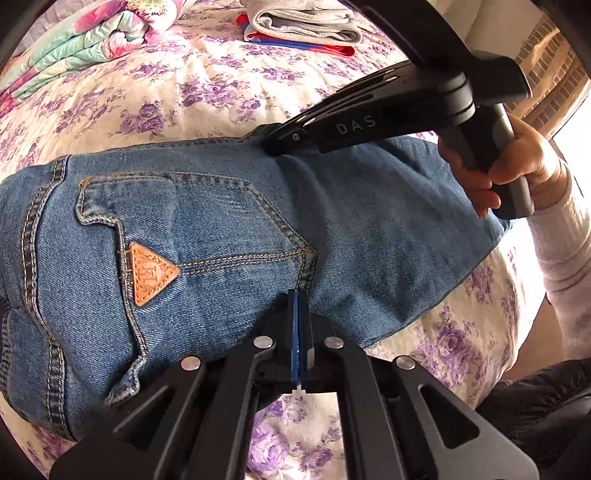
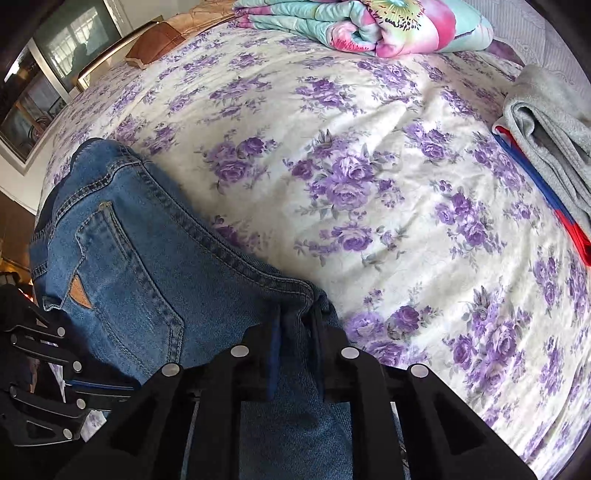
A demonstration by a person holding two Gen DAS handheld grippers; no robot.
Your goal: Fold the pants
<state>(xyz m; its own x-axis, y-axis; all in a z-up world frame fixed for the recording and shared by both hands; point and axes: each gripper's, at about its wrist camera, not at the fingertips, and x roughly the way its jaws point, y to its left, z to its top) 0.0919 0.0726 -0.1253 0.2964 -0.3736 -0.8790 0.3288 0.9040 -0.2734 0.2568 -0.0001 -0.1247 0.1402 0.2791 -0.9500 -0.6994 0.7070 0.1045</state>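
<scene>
Blue jeans (image 1: 229, 221) lie folded lengthwise on the flowered bedspread, back pocket and its tan leather patch (image 1: 149, 271) facing up. My left gripper (image 1: 297, 295) is shut at the near edge of the jeans, its fingers pressed together on or just above the denim. My right gripper (image 2: 295, 317) is shut on the far seam edge of the jeans (image 2: 147, 266); denim fills the gap between its fingers. It also shows in the left wrist view (image 1: 271, 142), held by a hand, pinching the crotch seam.
A folded flowered quilt (image 1: 85, 33) lies at the bed's far side. A stack of folded grey and red-blue clothes (image 1: 303, 26) sits behind the jeans, also in the right wrist view (image 2: 550, 147). The bed edge (image 1: 509, 325) is near right.
</scene>
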